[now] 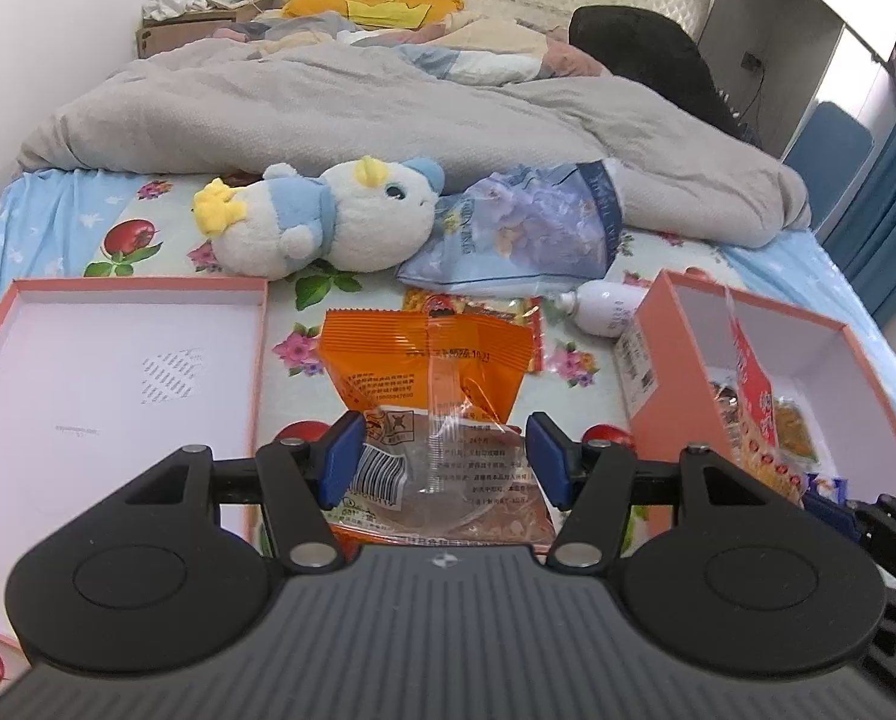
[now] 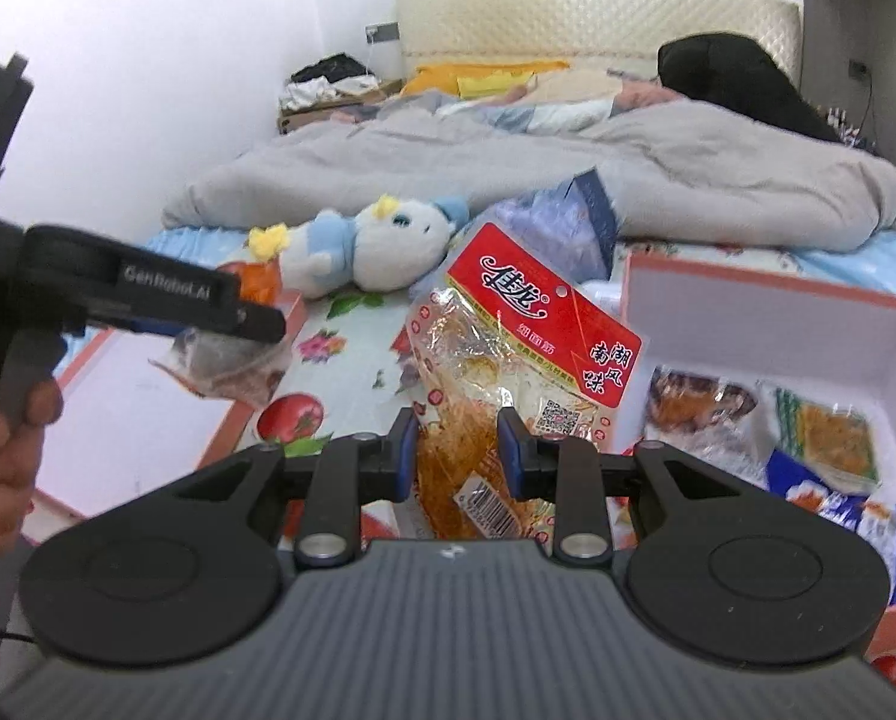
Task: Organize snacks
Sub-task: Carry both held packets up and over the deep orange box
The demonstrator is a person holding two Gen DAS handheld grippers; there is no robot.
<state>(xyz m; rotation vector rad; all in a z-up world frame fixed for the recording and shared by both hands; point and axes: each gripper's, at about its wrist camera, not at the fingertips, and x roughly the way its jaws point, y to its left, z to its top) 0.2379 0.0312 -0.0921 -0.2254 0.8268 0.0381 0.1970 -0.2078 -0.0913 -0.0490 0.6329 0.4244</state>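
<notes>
My left gripper (image 1: 444, 461) is shut on an orange snack packet (image 1: 429, 363) and holds it up over the bed. It also shows in the right wrist view (image 2: 255, 324) with the packet (image 2: 231, 363) hanging from it. My right gripper (image 2: 457, 456) is shut on a clear noodle snack bag with a red label (image 2: 508, 348) and holds it left of the open pink box (image 2: 772, 324). That box holds several snack packets (image 2: 826, 432). In the left wrist view the red-labelled bag (image 1: 754, 402) is at the box (image 1: 658, 372).
An empty pink box lid (image 1: 117, 360) lies left. A plush toy (image 1: 327, 216), a blue flowered bag (image 1: 526, 228), a white bottle (image 1: 604, 306) and another yellow snack packet (image 1: 478, 306) lie on the bed. A grey duvet (image 1: 357, 108) lies behind.
</notes>
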